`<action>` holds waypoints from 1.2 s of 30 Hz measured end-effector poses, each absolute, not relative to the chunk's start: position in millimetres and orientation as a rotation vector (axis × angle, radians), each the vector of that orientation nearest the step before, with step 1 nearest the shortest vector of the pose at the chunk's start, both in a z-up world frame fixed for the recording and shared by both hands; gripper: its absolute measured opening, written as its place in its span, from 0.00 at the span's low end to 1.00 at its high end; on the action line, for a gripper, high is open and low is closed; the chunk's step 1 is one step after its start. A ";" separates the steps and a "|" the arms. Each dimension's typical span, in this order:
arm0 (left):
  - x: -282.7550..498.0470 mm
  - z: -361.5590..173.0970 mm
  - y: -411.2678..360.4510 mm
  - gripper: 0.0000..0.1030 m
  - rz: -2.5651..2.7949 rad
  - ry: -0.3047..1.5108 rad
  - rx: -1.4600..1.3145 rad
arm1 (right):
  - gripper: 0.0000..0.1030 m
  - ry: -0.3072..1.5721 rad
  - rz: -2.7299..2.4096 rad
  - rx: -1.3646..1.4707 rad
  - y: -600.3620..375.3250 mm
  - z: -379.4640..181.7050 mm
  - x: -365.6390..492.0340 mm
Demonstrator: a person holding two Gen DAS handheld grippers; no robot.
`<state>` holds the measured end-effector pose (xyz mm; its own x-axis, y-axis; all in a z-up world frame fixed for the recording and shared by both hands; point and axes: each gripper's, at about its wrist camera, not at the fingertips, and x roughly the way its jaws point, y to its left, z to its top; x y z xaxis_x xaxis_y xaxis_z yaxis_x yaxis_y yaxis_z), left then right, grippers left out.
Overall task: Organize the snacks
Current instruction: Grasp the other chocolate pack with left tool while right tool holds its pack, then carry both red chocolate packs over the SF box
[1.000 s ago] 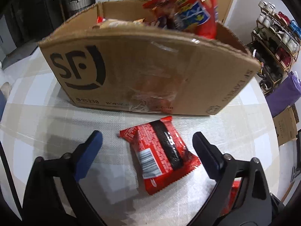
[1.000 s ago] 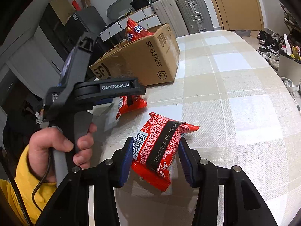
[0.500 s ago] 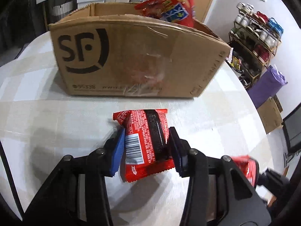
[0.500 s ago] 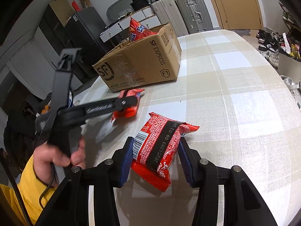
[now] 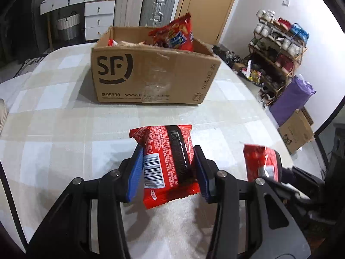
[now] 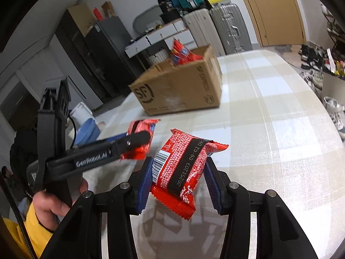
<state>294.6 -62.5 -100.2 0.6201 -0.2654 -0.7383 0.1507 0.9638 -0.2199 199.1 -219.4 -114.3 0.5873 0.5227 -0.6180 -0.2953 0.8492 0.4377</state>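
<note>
1. Left gripper (image 5: pixel 168 170): a second ago its jaws stood wide around a red snack packet (image 5: pixel 167 161) lying flat on the table; now they are closed on that packet, blue pads pressed to both its sides, at lower centre of the left wrist frame. The packet appears lifted off the cloth.

2. Right gripper (image 6: pixel 176 178): unchanged over the same second, narrowed onto a second red packet (image 6: pixel 183 164), which sits at lower centre of the right wrist frame with its printed date band facing up. The grip looks firm, though the packet's lower edge may still rest on the table.

3. Meaning for the task: both loose packets are now in hand, so the likely next step is carriage to the box. No other loose packet is visible on the table.

4. Cardboard box (image 5: pixel 151 75): open-topped, marked SF, upper centre of the left wrist frame, well beyond both packets. It already contains snacks, including a tall red bag (image 5: pixel 176 34) standing above the rim.

5. Table (image 5: pixel 54 129): broad, covered with a beige and white checked cloth.

6. Room: suitcases (image 5: pixel 156 6) and white drawers along the top of the left wrist frame; a shoe rack (image 5: pixel 278 49) at upper right; a purple bag (image 5: pixel 291 101) below it.
</note>
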 end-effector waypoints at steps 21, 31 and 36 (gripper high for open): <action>136.3 -15.3 -36.4 0.41 -0.236 0.732 -0.121 | 0.46 0.657 0.615 0.284 -191.0 -62.6 143.2; 145.7 -20.1 -32.3 0.41 -0.232 0.736 -0.132 | 0.46 0.650 0.602 0.302 -198.3 -61.3 151.7; 171.2 -17.0 -24.3 0.41 -0.228 0.738 -0.141 | 0.46 0.625 0.587 0.295 -206.7 -51.0 171.4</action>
<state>171.2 -24.3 -17.0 0.7164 -0.2547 -0.6495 0.1561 0.9659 -0.2065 171.4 -206.7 -51.0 0.6568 0.5958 -0.4622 -0.4237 0.7987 0.4274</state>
